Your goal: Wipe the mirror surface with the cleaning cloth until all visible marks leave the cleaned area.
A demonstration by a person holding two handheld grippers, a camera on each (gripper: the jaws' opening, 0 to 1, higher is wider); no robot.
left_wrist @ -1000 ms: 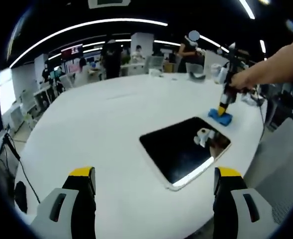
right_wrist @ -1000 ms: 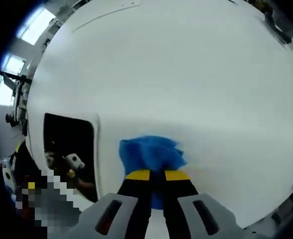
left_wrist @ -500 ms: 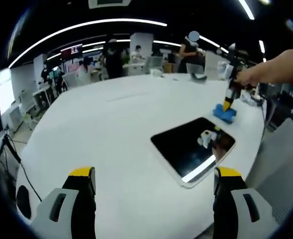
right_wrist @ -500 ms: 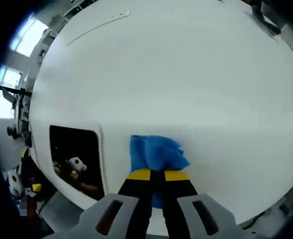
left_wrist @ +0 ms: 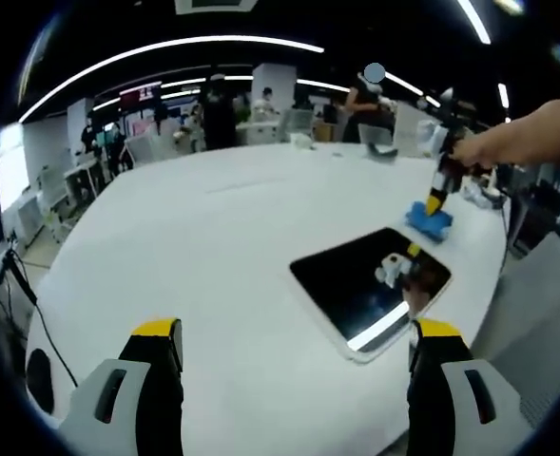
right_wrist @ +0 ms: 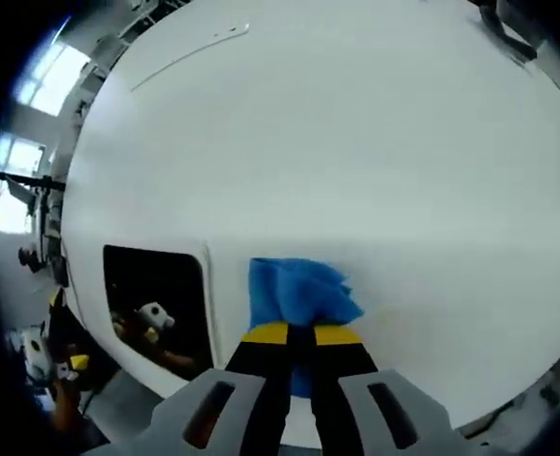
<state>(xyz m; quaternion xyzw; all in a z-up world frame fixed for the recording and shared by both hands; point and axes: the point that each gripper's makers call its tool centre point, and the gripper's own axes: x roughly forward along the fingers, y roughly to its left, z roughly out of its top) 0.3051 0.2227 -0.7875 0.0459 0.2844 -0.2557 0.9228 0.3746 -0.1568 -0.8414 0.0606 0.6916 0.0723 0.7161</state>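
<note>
A large white round table [left_wrist: 213, 247] sits in an open office lit by long ceiling strip lights. People stand and sit at desks in the far background.

In the left gripper view, the left gripper [left_wrist: 297, 380] rises from the bottom edge with its two yellow-tipped jaws spread wide apart and nothing between them; it hovers above the near part of the table. Beyond it, toward the right side of the table, lies the mirror [left_wrist: 370, 288], a flat dark rectangle with rounded corners and a pale border, lying on the tabletop. Its surface reflects a bright strip of light and a small white gripper shape. Just past the mirror's far corner sits the cleaning cloth [left_wrist: 430, 221], a bunched blue cloth resting on the table beside the mirror, not on it. The right gripper [left_wrist: 435, 199] comes down onto the cloth from above, held by a person's hand [left_wrist: 476, 150] reaching in from the right.

In the right gripper view, the right gripper [right_wrist: 301, 334] has its yellow-tipped jaws pressed together, pinching the near edge of the blue cleaning cloth [right_wrist: 300, 291]. The cloth spreads out on the white table [right_wrist: 356, 142] just ahead of the jaws. The mirror [right_wrist: 162, 302] lies to the left of the cloth, with a strip of bare table between them.
</note>
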